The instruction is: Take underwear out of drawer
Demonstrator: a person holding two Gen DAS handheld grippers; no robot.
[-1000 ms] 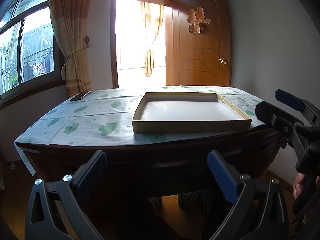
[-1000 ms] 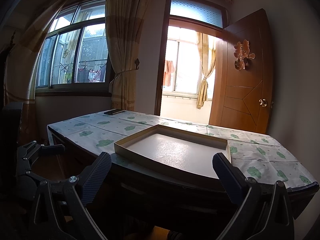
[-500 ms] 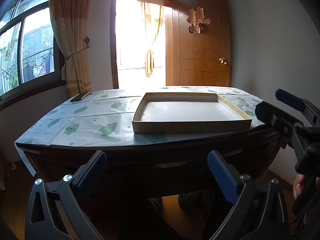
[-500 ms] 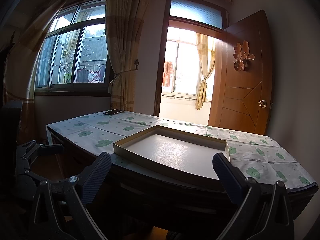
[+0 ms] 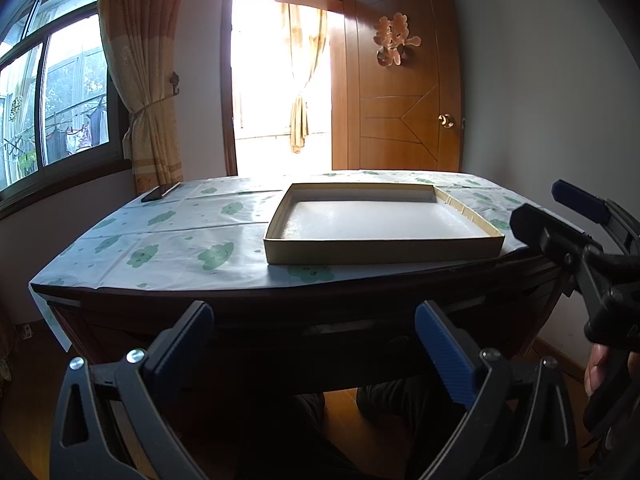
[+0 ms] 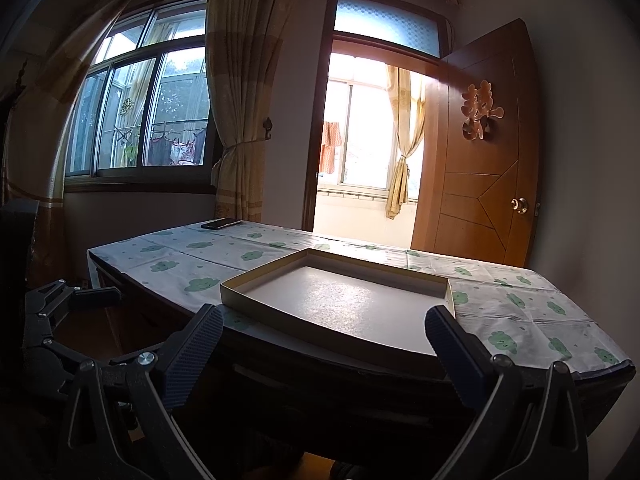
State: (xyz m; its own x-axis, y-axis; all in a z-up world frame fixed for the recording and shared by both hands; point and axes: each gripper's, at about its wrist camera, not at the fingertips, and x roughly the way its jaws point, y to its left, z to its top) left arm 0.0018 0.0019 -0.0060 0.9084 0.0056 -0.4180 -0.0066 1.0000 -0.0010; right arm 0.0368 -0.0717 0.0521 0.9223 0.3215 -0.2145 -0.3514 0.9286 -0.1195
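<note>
A dark wooden table (image 5: 120,304) stands in front of me; its front holds a closed drawer (image 5: 344,328), dim in shadow, also in the right wrist view (image 6: 320,380). No underwear is visible. My left gripper (image 5: 312,344) is open and empty, level with the drawer front. My right gripper (image 6: 320,348) is open and empty, held before the table's front right; it also shows at the right edge of the left wrist view (image 5: 568,216). An empty shallow cardboard tray (image 5: 380,220) lies on the tabletop, also seen in the right wrist view (image 6: 340,300).
A cloud-print tablecloth (image 5: 160,240) covers the table. A dark phone (image 5: 160,192) lies at its far left corner. Behind are a window with curtains (image 6: 140,112), a bright doorway (image 5: 280,80) and an open wooden door (image 5: 400,100). Wooden floor shows below.
</note>
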